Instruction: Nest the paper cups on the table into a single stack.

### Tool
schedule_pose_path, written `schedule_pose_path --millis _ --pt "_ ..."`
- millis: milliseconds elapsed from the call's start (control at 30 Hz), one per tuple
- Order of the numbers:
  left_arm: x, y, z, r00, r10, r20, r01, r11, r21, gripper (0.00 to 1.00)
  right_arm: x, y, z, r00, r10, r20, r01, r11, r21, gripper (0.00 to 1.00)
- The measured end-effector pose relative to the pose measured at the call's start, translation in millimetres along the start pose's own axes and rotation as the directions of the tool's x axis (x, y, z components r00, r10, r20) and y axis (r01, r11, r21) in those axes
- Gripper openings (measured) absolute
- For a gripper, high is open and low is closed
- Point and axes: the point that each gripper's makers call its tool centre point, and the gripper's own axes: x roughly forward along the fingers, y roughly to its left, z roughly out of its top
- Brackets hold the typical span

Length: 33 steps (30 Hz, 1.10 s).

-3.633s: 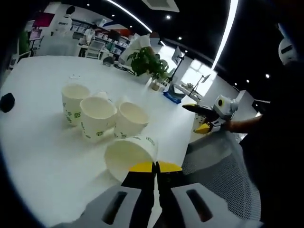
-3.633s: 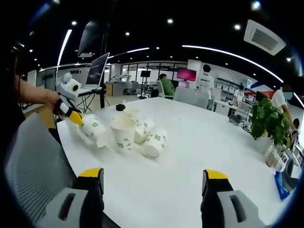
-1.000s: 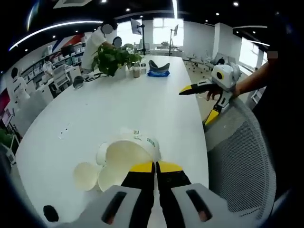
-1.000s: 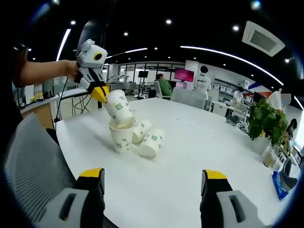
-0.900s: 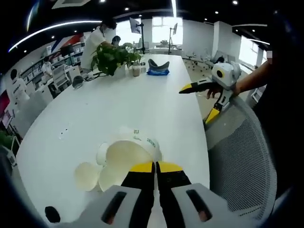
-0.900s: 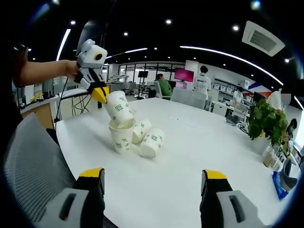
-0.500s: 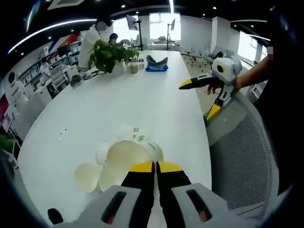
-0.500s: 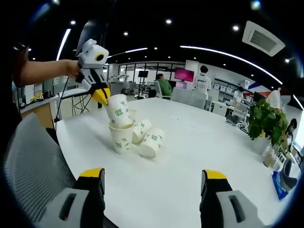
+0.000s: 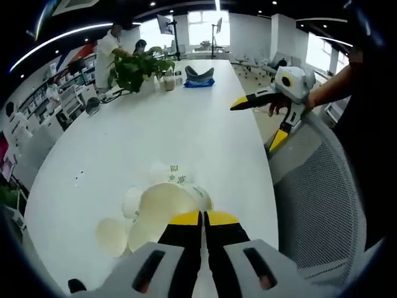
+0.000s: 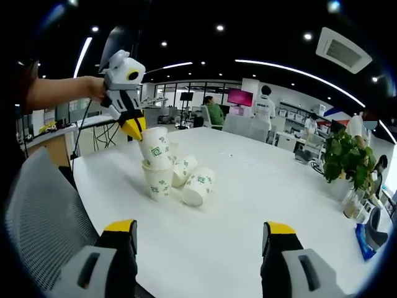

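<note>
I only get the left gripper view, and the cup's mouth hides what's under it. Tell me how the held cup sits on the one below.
Observer: The held cup leans slightly, its base just inside the upright cup.
Operator: Report the other cups.
Observer: The two loose cups, and, lie on their sides beside the upright one.
Operator: Check the right hand-held gripper.
Observer: The right hand-held gripper holds nothing; its jaws are wide apart above the table.

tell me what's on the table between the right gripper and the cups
Nothing: in the right gripper view, bare white table runs from the open right gripper to the cups.
</note>
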Motion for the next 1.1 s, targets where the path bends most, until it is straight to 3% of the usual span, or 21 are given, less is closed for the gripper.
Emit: schedule_pose_path --millis 733,1100 --pt "31 -14.2 -0.7 0.995 -0.097 -0.027 0.096 0.995 -0.015 0.01 0 0 -1.0 1.0 -0.003 -0.005 0.003 1.0 0.0 0.83" --pt "44 -15.4 -13.6 0.989 -0.137 -0.049 0.135 0.99 -0.043 0.0 -1 -1 -1.3 1.0 -0.008 -0.007 0.008 1.0 0.001 0.82"
